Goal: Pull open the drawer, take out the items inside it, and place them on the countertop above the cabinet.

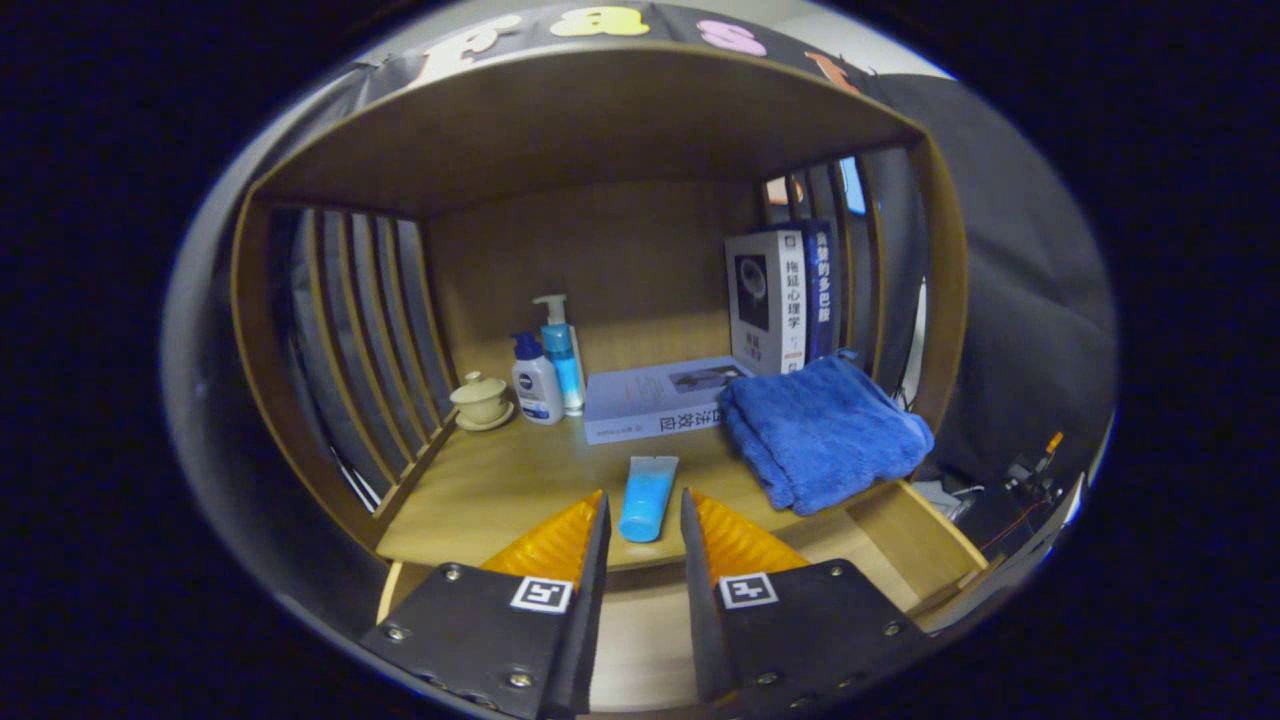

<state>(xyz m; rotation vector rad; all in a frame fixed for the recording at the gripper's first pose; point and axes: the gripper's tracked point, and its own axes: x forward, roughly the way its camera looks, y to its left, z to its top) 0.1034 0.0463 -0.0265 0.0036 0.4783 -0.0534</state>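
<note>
Gripper (645, 520) hangs parted and empty either side of the blue tube (648, 497) lying on the bench (480, 490) near the folded towel (825, 430), apparently just set down above the open drawer (900, 545).

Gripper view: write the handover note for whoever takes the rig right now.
Gripper: open, holding nothing, fingers either side of the blue tube.
Blue tube lies on the countertop, at its front edge. Blue towel also sits on the countertop, right of the tube, overhanging the front edge.
Drawer is pulled open below.
Done: drawer open, tube and towel up top.
Left: the drawer's inside is mostly hidden by the fingers; check it for anything remaining.
</note>
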